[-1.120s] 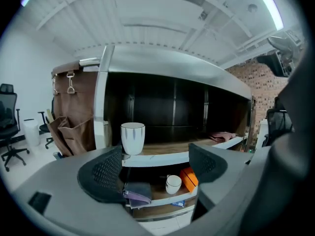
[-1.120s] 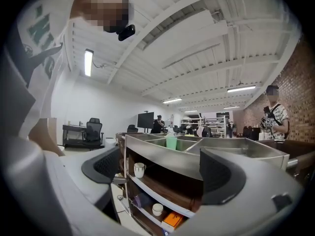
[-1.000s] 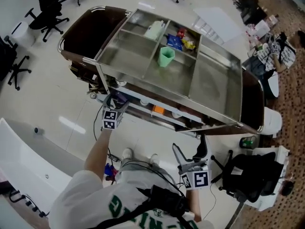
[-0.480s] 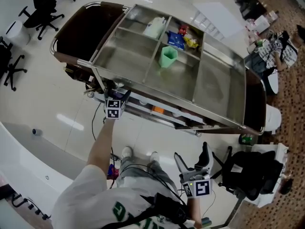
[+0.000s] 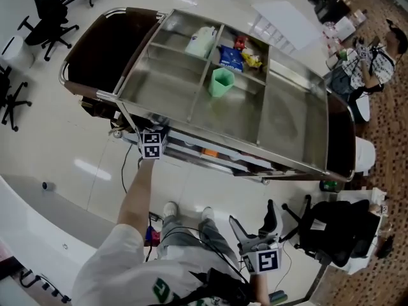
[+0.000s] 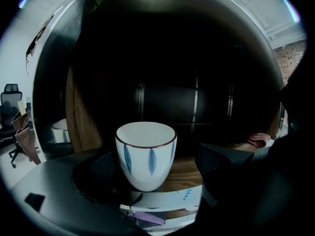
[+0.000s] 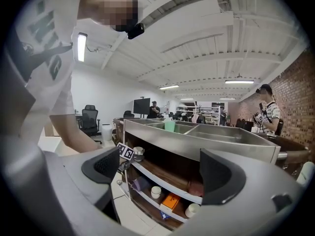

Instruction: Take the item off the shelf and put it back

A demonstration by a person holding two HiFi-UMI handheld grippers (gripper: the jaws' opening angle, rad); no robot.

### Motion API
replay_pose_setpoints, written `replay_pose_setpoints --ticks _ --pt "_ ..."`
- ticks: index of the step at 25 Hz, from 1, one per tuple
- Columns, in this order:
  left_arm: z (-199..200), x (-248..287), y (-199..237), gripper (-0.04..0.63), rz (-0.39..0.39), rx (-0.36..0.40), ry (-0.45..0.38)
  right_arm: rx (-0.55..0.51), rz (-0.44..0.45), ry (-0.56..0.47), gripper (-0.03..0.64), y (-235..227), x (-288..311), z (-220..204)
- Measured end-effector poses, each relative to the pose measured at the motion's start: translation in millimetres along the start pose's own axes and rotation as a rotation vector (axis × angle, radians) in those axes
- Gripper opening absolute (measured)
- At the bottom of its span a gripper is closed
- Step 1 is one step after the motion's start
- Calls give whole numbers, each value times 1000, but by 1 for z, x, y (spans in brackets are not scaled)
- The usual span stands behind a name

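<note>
Cup (image 6: 145, 155), white with blue leaf strokes and a dark rim, stands upright on the wooden shelf (image 6: 186, 173) at the centre of the left gripper view, inside the dark hollow under the cart's top. Your left gripper (image 6: 155, 173) has just been opening its jaws. They now stand wide on either side of the cup, with a clear gap on the right side and the left pad close against the cup's lower wall. Nothing presses on the cup; it rests on the shelf by its own base.

In the head view your left arm reaches from the lower middle of the frame up to the near edge of the cart (image 5: 290, 116). There the gripper's marker cube shows just below the steel rim and the jaws are hidden beneath it. The cart's top is divided into steel compartments. A green cup (image 5: 222, 81) stands in the middle one, a white bottle (image 5: 202, 41) and a blue packet (image 5: 231, 56) lie in the far ones, toward the top of the frame.

Your right gripper (image 7: 162, 171) hangs well apart from the cart at the lower right of the head view, jaws spread and empty. Its own view looks across at the cart's side, where an orange box (image 7: 171, 202) and a small white cup (image 7: 156, 191) sit on the lowest shelf. A person (image 5: 373, 59) stands at the upper right of the head view.
</note>
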State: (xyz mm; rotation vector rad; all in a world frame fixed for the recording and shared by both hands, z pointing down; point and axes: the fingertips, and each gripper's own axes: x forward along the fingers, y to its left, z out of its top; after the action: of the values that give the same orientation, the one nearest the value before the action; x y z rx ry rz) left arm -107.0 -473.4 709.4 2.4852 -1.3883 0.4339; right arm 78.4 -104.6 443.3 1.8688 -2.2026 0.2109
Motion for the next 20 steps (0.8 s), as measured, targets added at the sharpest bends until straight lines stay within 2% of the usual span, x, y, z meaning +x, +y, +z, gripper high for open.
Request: replay_pose_setpoints --ticks 5,10,13,17,20 --pt "12 19 11 494 50 -45 -2 49 0 -17 520 2 4 2" --pt "0 35 25 484 91 -50 8 58 -4 -19 520 0 2 2" --pt "-7 39 32 415 130 -84 41 59 -3 -8 520 -1 0 0" --pt "18 30 30 388 107 -26 18 61 4 12 520 1 -6 -8" --pt "19 28 14 388 41 0 14 72 5 5 520 -3 -5 -10"
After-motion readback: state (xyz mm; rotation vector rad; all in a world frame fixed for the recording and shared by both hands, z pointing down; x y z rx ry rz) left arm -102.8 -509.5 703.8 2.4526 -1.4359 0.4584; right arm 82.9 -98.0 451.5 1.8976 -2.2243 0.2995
